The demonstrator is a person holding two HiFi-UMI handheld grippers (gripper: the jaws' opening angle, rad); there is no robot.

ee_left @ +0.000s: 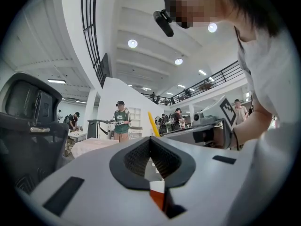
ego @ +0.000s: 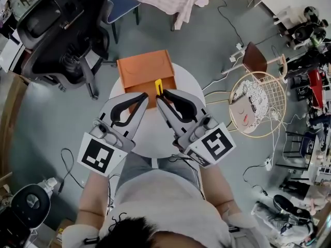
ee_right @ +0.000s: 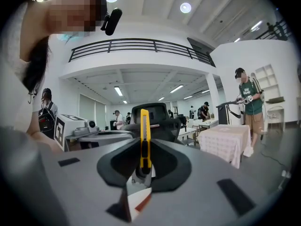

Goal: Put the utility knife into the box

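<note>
The right hand-held gripper [ego: 161, 96] grasps the slim yellow utility knife [ego: 159, 85] upright above the near edge of the open orange box [ego: 138, 68]; the left hand-held gripper [ego: 143, 95], clenched empty, is just beside it; a black office chair [ego: 62, 32] stands beyond the box

Utility knife [ego: 159, 85] lower end hidden in right tool [ego: 161, 96] — box [ego: 142, 68] near edge covered

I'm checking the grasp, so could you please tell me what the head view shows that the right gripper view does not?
Only the head view shows the whole orange box on the white table, with the knife at its near side. Only the right gripper view shows the jaws shut on one end of the knife. Both show the knife, the right gripper and the left gripper.
</note>
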